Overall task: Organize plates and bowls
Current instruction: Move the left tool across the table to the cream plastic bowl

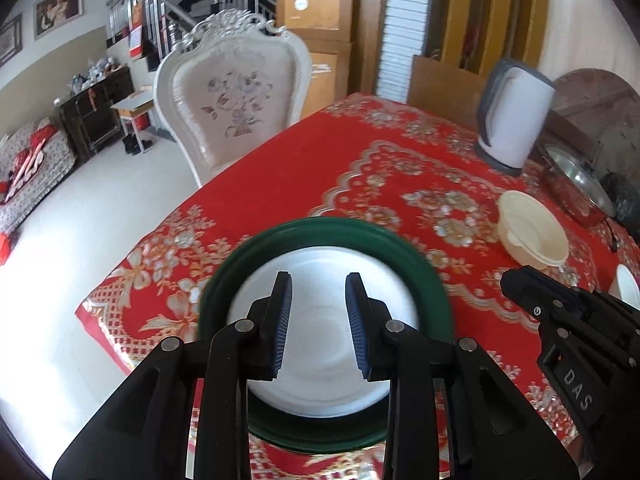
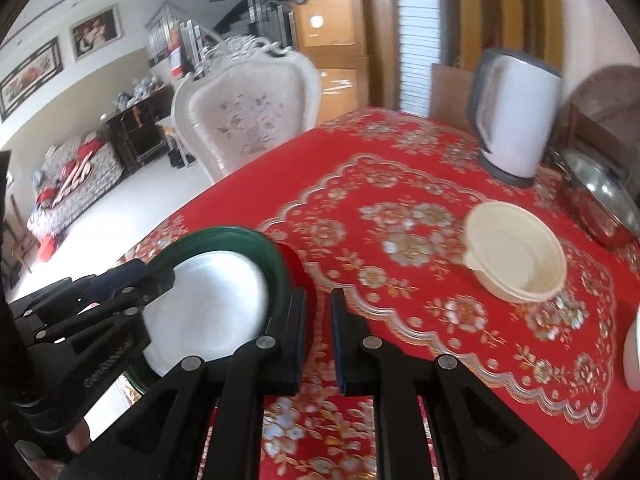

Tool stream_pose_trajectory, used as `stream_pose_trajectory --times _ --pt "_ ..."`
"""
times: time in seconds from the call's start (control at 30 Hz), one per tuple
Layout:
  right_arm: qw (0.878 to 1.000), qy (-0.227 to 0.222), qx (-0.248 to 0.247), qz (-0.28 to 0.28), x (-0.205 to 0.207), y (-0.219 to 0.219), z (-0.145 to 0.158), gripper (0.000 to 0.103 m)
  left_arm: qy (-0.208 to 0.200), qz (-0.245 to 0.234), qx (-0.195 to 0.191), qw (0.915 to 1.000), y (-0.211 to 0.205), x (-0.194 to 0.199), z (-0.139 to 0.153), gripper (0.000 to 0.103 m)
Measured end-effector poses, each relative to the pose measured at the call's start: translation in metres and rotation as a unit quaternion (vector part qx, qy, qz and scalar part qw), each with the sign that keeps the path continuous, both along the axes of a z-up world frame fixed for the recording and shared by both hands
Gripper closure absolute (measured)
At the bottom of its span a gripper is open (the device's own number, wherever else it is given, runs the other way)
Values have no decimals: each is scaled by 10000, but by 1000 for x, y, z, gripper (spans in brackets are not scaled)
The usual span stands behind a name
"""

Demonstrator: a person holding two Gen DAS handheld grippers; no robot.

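A white plate (image 1: 320,364) lies on a larger green plate (image 1: 432,280) near the table's front left corner. My left gripper (image 1: 319,296) is open and empty, hovering just above the white plate. In the right wrist view the two plates appear at the left: white (image 2: 208,312), green (image 2: 276,264). My right gripper (image 2: 319,312) hangs beside the green plate's right rim with a narrow gap between its jaws and nothing in it. A cream bowl (image 1: 534,232) (image 2: 516,256) stands to the right. A white dish edge (image 2: 632,356) shows at the far right.
The table has a red flowered cloth (image 1: 400,168). A white electric kettle (image 1: 512,116) and a steel pot with a lid (image 1: 580,184) stand at the back right. An ornate white chair (image 1: 236,100) stands at the table's far left side.
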State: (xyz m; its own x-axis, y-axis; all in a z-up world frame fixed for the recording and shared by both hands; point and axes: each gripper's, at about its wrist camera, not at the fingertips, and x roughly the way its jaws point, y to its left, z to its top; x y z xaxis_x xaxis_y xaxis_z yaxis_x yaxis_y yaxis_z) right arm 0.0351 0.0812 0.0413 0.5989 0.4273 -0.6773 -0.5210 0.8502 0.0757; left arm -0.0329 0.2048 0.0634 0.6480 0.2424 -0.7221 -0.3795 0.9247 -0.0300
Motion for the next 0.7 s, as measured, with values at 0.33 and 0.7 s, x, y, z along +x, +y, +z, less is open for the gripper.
stream_pose_trajectory --times 0.33,0.7 --pt "9970 253 363 -641 10 -68 -6 92 -7 -665 15 9978 -64 21 0 76" --pt "9900 378 459 -1277 18 -141 -11 83 172 -1287 -43 9915 -131 54 -16 76"
